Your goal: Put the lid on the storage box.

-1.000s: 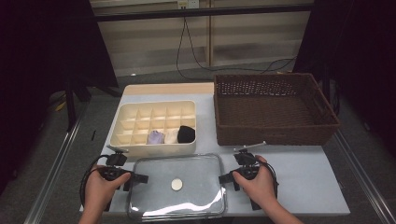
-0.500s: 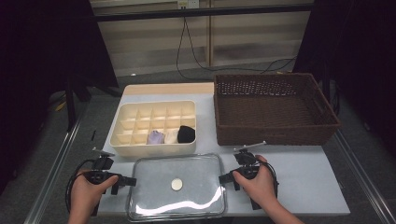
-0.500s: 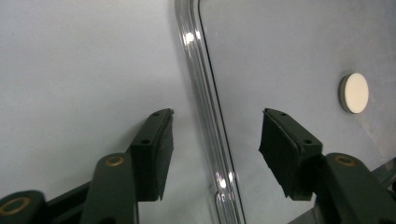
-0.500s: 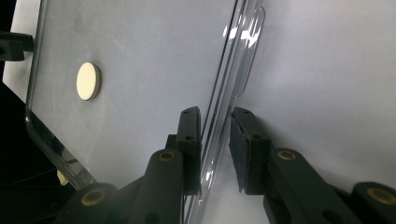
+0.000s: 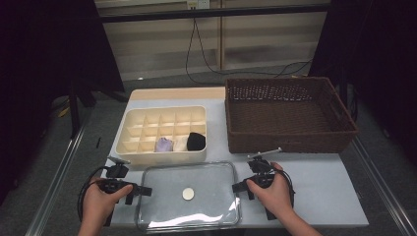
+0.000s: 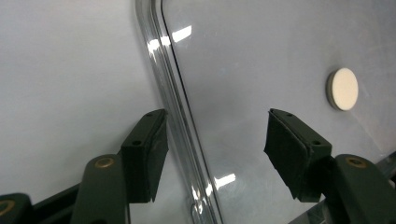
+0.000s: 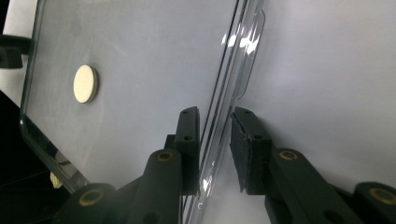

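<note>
Grey tabletop lies bare to the right of the clear lid, which sits flat at the near edge with a compartment box just beyond it and a wicker basket at the back right. Left claw – jaws just opening, well apart – straddles the lid's left rim without pressing it. Right claw stands narrow, its pads on either side of the right rim – seemingly gripping it
</note>
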{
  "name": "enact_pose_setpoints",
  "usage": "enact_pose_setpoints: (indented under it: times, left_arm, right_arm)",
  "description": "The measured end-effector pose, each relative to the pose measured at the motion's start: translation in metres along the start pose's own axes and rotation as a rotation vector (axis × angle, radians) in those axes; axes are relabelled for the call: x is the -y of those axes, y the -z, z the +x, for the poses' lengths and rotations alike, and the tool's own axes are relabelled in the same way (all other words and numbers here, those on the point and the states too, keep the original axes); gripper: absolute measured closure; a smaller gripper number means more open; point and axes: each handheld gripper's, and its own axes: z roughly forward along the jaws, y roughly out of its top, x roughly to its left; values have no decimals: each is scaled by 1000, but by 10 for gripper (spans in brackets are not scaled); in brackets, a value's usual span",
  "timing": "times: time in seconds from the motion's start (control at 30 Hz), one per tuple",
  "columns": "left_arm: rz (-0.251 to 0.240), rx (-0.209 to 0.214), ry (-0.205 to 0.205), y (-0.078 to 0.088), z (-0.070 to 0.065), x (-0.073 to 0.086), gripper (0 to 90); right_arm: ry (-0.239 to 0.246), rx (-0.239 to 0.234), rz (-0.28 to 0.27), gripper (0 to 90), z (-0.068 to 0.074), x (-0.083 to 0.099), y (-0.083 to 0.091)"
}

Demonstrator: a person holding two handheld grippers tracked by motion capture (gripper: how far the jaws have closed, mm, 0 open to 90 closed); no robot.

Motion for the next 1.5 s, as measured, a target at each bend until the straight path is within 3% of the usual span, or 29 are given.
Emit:
enact_pose_setpoints:
  times: [0.07, 0.17, 0.3, 1.0, 1.23, 1.33, 1.5]
  left_arm:
    - [0, 12, -3, -3, -2, -1, 405]
    - [13, 2, 1, -4, -5, -2, 428]
    - [20, -21, 14, -6, -8, -4, 412]
    - [6, 17, 33, -5, 0, -2, 441]
    - [-3, 20, 30, -4, 3, 0, 481]
    - [-3, 14, 39, -3, 4, 0, 565]
    - [5, -5, 20, -2, 6, 0, 642]
  right_arm:
    - [-3, 11, -2, 731, -3, 0, 2]
    - [-17, 7, -2, 734, -8, 0, 5]
    - [4, 20, -3, 721, -5, 1, 5]
    - [-12, -3, -2, 726, -4, 0, 1]
    - [-6, -6, -7, 714, -4, 0, 1]
    - [-15, -11, -8, 712, -4, 0, 1]
    - [-21, -27, -13, 711, -6, 0, 1]
